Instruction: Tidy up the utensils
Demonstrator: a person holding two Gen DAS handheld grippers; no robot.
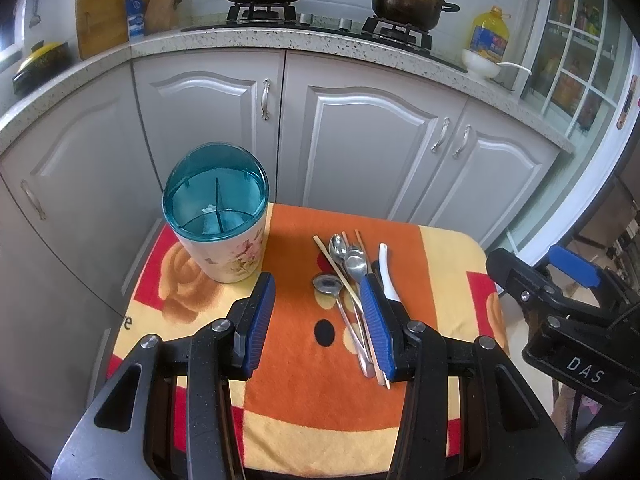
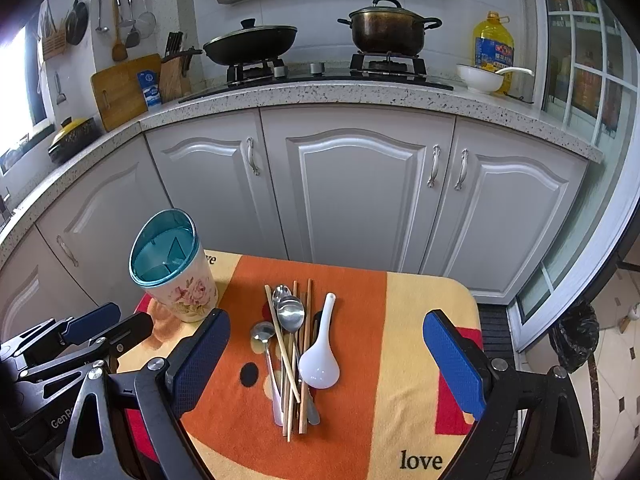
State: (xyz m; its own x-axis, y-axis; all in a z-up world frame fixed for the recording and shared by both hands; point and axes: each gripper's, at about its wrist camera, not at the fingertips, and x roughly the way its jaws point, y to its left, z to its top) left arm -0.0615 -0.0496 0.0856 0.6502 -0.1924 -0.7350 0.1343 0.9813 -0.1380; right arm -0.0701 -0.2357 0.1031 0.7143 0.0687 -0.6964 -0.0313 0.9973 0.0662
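A small tabletop (image 2: 420,320) covered by an orange, yellow and red towel stands before grey kitchen cabinets. At its far left stands a floral utensil holder (image 2: 180,280) with a teal divided top, upright and seemingly empty, though its depths are hard to see. The left claw (image 1: 318,320) hovers released beside it, holding nothing. In the middle lies a loose pile of utensils: three metal spoons (image 2: 291,312), several wooden chopsticks (image 2: 306,344) crossing them, and a white ceramic spoon (image 2: 320,360) on the right edge. The right claw (image 2: 326,364) is spread wide above this pile, empty.
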